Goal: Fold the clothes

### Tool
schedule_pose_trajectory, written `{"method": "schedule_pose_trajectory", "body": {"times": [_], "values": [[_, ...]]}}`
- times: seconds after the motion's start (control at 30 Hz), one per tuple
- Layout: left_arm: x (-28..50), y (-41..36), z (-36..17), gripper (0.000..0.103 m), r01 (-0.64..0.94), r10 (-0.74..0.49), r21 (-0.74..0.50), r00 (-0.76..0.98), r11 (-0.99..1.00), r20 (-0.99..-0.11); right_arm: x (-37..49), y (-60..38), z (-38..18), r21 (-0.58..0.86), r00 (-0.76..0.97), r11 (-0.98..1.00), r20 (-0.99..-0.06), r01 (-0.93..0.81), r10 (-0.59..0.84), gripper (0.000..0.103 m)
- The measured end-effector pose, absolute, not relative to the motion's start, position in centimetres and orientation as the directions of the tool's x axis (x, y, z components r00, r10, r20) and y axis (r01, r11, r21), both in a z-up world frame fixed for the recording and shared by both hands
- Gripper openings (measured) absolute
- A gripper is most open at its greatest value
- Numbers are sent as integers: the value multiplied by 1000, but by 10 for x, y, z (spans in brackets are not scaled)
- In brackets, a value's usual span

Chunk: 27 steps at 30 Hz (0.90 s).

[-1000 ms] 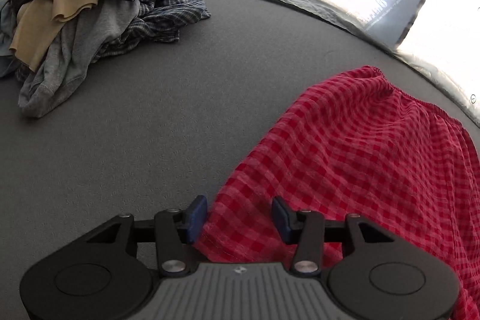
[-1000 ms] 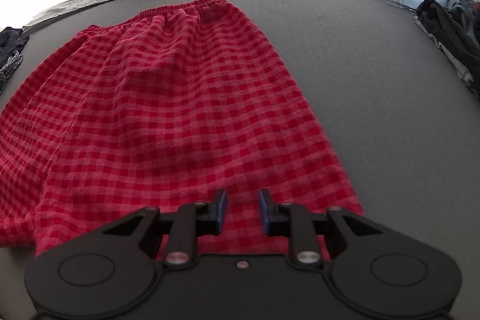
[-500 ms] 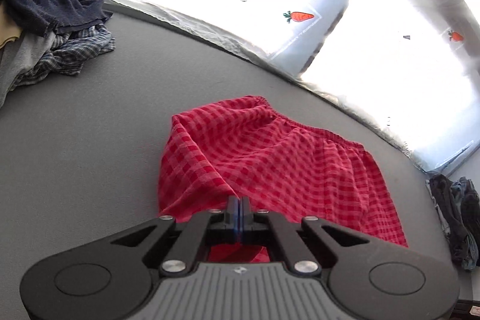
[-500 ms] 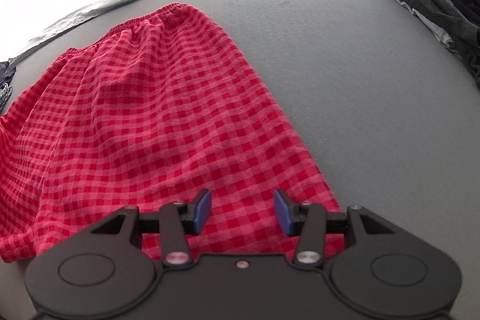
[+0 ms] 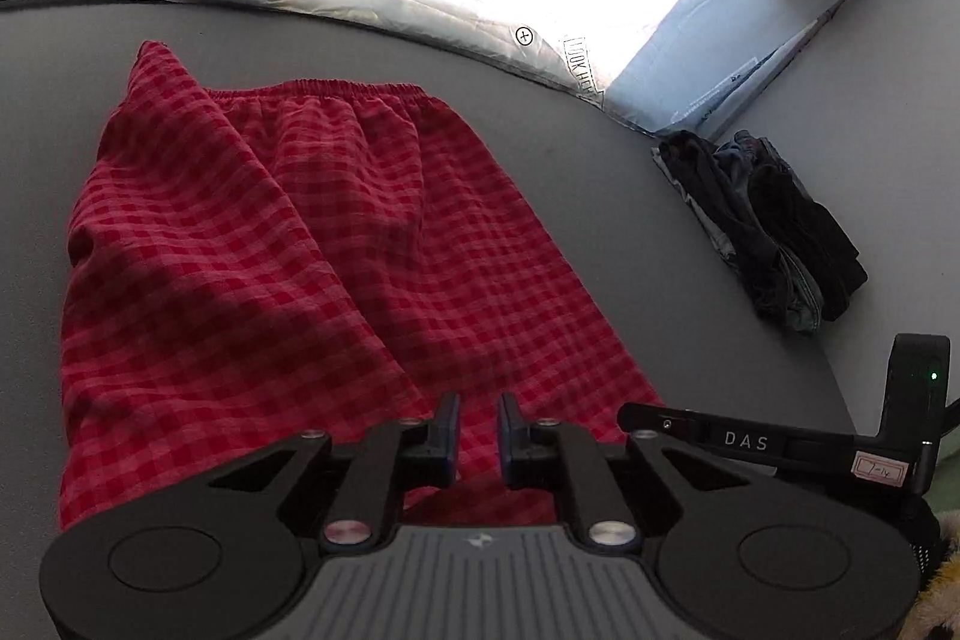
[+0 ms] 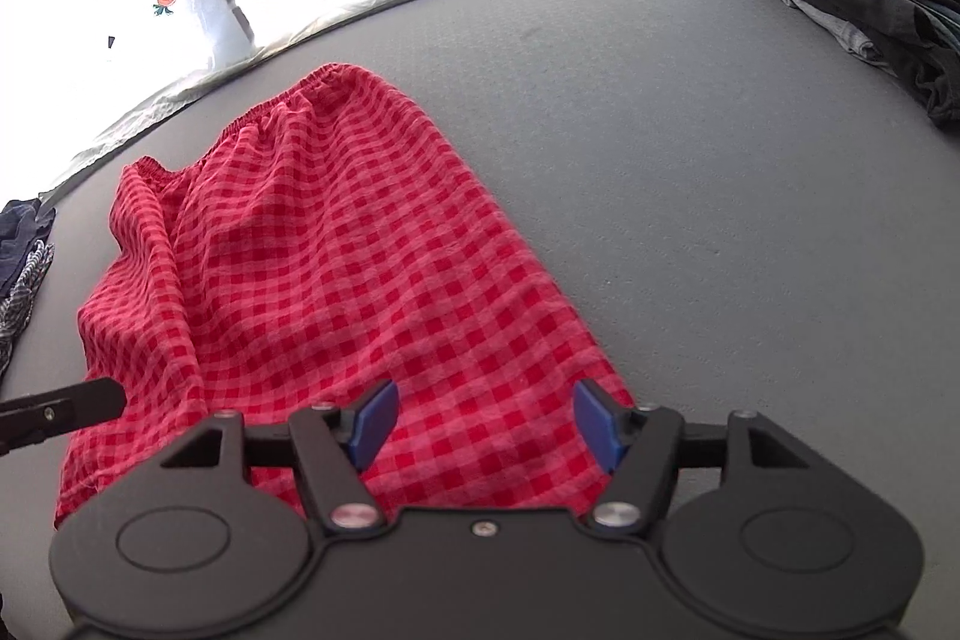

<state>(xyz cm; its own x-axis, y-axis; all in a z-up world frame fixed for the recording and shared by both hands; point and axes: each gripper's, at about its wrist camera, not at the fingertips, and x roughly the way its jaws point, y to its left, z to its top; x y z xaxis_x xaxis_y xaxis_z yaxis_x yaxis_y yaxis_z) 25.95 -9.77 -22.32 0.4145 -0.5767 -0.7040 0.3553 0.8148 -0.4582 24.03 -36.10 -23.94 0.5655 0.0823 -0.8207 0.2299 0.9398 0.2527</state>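
On the grey tabletop (image 6: 690, 148) in front of me lies a red checked garment (image 6: 360, 280) with an elastic waistband at its far end; its left side is doubled over onto the middle, making a long lengthwise fold. My left tool (image 5: 478, 427) sits low over the near hem, its blue pads a narrow gap apart with cloth showing between them; I cannot tell whether they pinch it. My right tool (image 6: 486, 421) hovers over the near right corner with its pads spread wide, gripping nothing. A dark stack of clothes (image 5: 774, 232) rests far right, another heap (image 6: 21, 256) far left. I judge one fold made, with further folds remaining
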Motion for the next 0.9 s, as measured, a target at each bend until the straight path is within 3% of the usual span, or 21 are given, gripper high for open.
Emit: {"method": "schedule_pose_trajectory", "body": {"times": [0.13,0.3,0.4,0.57,0.8,0.9], "values": [[260,-63,-216,23,254,-506,-441,512,861,-694,243,-356,-240,341,573,917,-802,208,169,55],[269,-19,-229,23,59,-339,-366,532,929,-776,252,-342,-242,458,574,876,-763,153,298,35],[266,5,-244,23,-42,-309,-383,513,923,-801,259,-332,-244,522,566,845,-733,113,377,25],[262,26,-267,23,-114,-310,-403,465,908,-829,275,-311,-249,598,542,799,-694,66,474,25],[265,28,-275,23,-83,-328,-402,441,912,-835,296,-287,-260,621,485,783,-696,38,529,37],[267,27,-276,23,-76,-334,-405,439,911,-834,301,-280,-267,620,458,783,-709,41,537,37]]}}
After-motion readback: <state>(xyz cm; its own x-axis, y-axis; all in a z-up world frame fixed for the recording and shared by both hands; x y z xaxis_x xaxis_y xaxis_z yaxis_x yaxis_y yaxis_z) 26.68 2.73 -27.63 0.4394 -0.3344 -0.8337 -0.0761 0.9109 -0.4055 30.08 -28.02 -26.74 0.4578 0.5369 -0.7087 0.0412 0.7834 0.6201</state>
